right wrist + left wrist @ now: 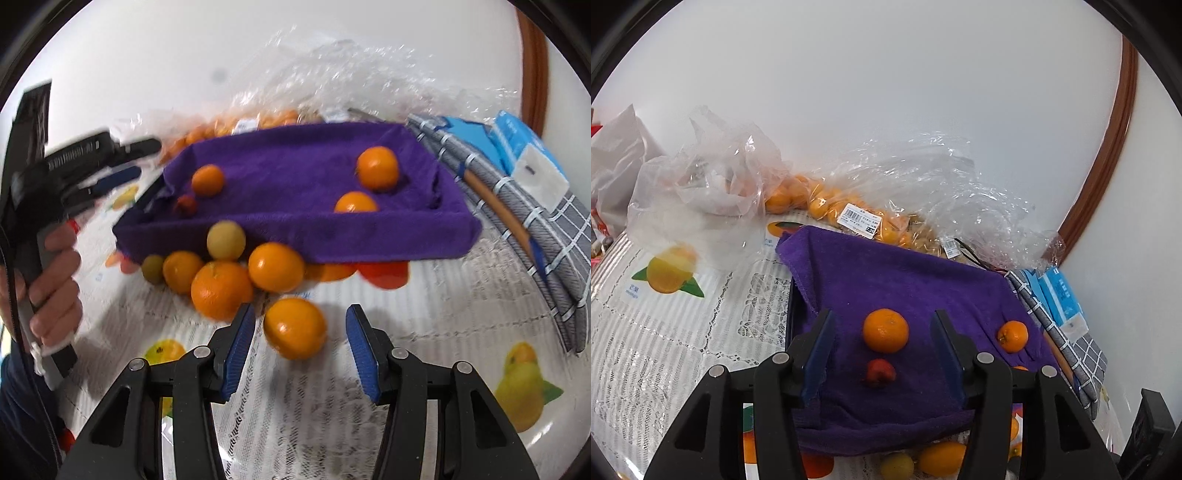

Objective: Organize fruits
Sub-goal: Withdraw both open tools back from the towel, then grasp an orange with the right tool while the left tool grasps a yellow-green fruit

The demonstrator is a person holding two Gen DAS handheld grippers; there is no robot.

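A tray draped in a purple towel [905, 280] [295, 158] holds three oranges and a small red fruit [881, 373] [185, 205]. My left gripper [882, 314] hovers open over the tray. One orange [885, 330] lies on the towel just beyond its fingertips, untouched. Several oranges and two yellow-green fruits [226, 240] are heaped on the table against the tray's near wall. My right gripper [301, 308] points down at them. A loose orange [295, 328] sits between its blue pads [364, 350], with a gap on each side. In the right wrist view a hand [55, 280] holds the left gripper [146, 158].
Clear plastic bags [713, 184] with more oranges [820, 201] lie against the white wall behind the tray. A grey checked cloth [546, 240] and blue packets [517, 144] sit to the tray's right. Printed fruit cards [668, 275] [521, 384] lie on the lace tablecloth.
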